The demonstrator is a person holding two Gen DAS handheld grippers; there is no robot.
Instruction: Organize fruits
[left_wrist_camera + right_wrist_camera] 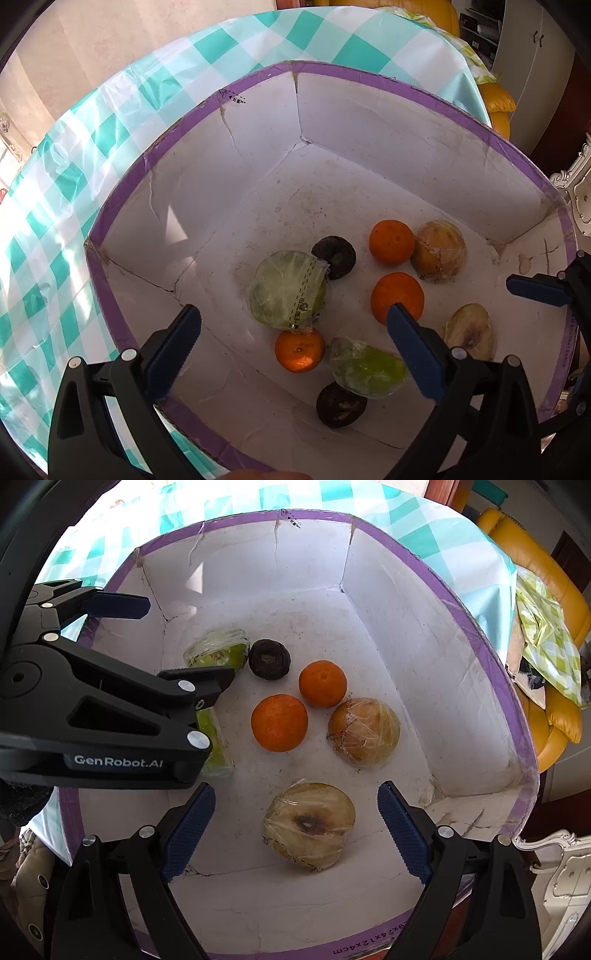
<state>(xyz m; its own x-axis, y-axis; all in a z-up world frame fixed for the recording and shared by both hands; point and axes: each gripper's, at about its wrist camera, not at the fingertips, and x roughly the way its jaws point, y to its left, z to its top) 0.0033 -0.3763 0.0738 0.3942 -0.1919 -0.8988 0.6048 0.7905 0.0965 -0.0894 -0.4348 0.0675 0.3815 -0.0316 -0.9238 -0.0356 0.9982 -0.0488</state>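
Observation:
A white cardboard box with a purple rim [122, 317] holds all the fruit. My left gripper [294, 310] hovers open over a film-wrapped green fruit [288, 290], an orange [300, 350] and a second wrapped green fruit [365, 367]. Two more oranges [391, 242] [397, 297], two dark fruits [334, 256] [340, 404] and a wrapped brown fruit [439, 251] lie around. My right gripper [296, 789] stands open, its fingers either side of a wrapped yellowish fruit [310, 825] with a dark spot, apart from it. The left gripper [190, 640] partly hides a green fruit [214, 738].
The box sits on a table under a teal-and-white checked cloth [74, 177]. Yellow chairs [554, 716] stand beyond the table's far right side, one with a green checked cloth [546, 635] on it. White furniture [561, 871] is at the lower right. The box's far half [332, 177] is bare.

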